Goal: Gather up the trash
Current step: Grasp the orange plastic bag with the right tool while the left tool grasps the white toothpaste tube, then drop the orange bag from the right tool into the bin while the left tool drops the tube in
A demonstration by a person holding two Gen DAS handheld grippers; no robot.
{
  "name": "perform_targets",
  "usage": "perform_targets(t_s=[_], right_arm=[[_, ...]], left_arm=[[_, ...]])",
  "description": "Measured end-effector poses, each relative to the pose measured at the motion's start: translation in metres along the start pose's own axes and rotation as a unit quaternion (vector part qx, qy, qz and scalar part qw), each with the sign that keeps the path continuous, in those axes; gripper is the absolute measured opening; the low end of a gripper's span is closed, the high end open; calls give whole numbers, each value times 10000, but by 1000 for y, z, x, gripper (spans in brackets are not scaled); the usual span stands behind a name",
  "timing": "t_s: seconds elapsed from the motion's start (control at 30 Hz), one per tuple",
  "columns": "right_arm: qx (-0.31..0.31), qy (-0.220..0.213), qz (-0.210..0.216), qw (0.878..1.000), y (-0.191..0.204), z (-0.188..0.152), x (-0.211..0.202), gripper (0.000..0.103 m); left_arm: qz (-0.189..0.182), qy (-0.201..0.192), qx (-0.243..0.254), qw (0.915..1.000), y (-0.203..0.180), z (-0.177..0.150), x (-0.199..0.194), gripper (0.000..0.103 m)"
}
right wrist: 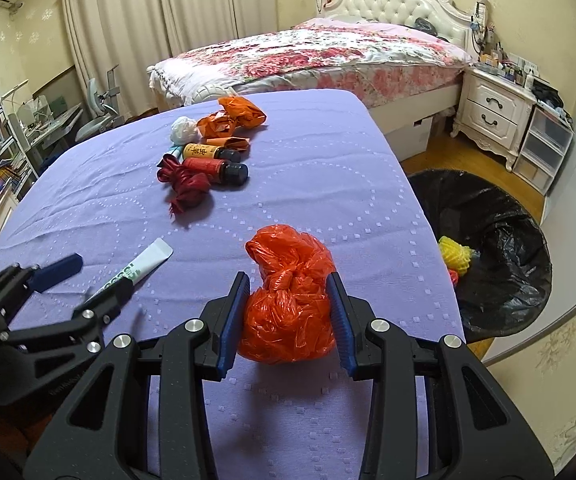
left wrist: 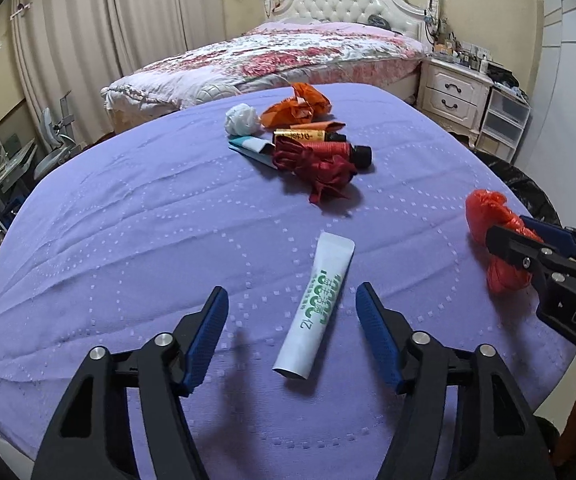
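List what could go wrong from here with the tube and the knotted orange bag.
1. The right claw squeezes the orange bag by its soft, crinkled plastic; it might slip out on the way to the black-lined bin beside the table.
2. The left claw stands open around the white tube, which lies slanted between its fingers; closing might skew it or pinch the purple cloth.

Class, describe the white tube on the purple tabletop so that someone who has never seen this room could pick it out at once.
Start at the purple-covered table in front of the bed. On its near part, apart from the pile of trash further back, lies the white tube, between the open fingers of the left gripper. It alone is white and flat-ended, with green lettering.
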State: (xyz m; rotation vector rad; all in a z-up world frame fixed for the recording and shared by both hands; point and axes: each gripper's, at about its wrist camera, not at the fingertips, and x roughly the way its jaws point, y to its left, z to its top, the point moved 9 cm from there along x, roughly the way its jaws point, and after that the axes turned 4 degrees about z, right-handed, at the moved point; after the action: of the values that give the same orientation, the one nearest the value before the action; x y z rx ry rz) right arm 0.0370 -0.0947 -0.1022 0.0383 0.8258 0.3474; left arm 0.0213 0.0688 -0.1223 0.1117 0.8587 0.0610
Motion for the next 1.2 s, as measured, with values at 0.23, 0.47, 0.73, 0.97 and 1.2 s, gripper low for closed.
perform_targets(t_s=[0.23, 0.47, 0.73, 0.97, 1.2], right_arm=[[50, 18, 10, 10000, -2, 0, 6, 39], [42, 0, 12, 10000, -3, 1, 6, 39], [84, -120, -27, 9999, -10, 8, 4, 38], [177, -363, -224, 9989, -34, 19, -7, 38], [414, -654, -650, 9949, -83, 42, -19, 38]], left_arm=[[-210, 46, -16, 9998, -2, -3, 7, 22], [-380, -63, -183, 9991, -2, 1, 3, 17], [-443, -407, -267, 9978, -5, 21, -13, 17], [-605, -684, -191, 9956, -25, 46, -20, 17], [-877, -868, 86, 9923, -69, 74, -17, 17]])
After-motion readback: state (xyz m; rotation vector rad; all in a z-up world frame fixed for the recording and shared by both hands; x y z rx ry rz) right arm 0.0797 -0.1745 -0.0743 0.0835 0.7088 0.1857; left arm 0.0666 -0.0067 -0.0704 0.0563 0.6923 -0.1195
